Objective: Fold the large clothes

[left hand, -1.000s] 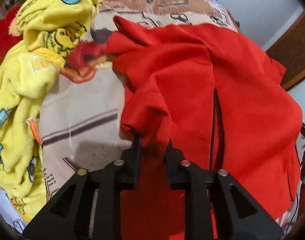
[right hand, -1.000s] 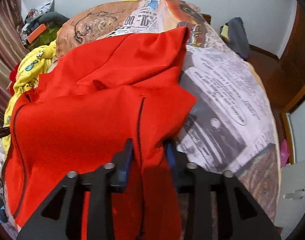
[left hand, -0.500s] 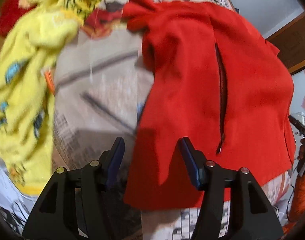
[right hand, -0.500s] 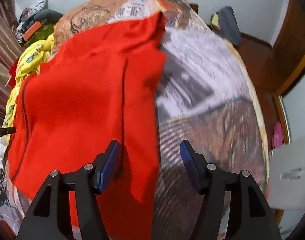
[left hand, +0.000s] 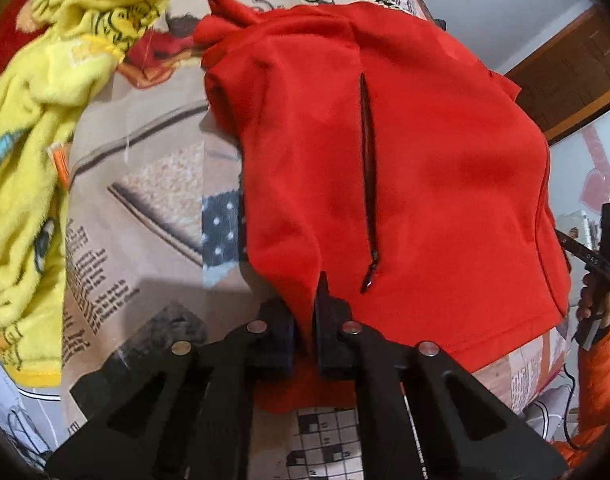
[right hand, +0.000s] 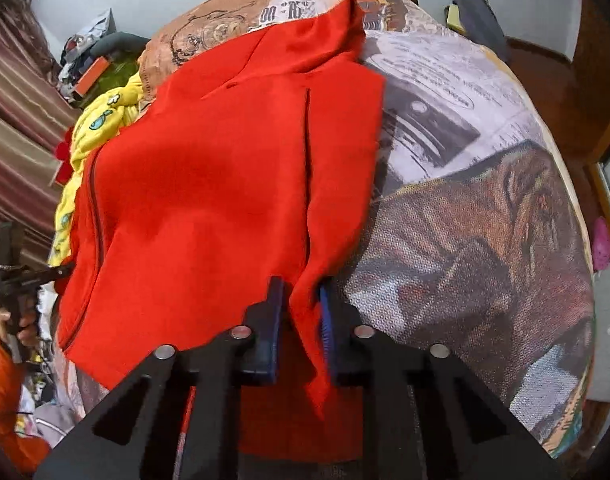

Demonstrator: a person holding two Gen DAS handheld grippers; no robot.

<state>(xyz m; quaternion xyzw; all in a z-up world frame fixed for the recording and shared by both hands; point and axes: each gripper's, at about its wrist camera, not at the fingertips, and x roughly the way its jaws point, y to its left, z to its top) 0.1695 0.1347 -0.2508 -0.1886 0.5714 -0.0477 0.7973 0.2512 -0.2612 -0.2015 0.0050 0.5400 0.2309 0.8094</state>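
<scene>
A large red jacket (left hand: 425,160) with dark zipped pockets lies spread on the printed bedspread (left hand: 145,208); it also shows in the right wrist view (right hand: 225,200). My left gripper (left hand: 305,320) is shut on the jacket's near hem, on its left side. My right gripper (right hand: 301,320) is closed on a fold of the near hem on the jacket's right side (right hand: 309,300). The jacket's far end with the collar lies bunched toward the pillow.
A yellow printed fleece garment (left hand: 37,120) lies heaped on the bed to the jacket's left, also seen in the right wrist view (right hand: 97,128). The bedspread (right hand: 485,220) stretches out to the right. A wooden door (left hand: 565,72) stands beyond the bed.
Both grippers, open half a second ago over the near hem, have closed on the red jacket's edge again. A second ago both held it and then let go.
</scene>
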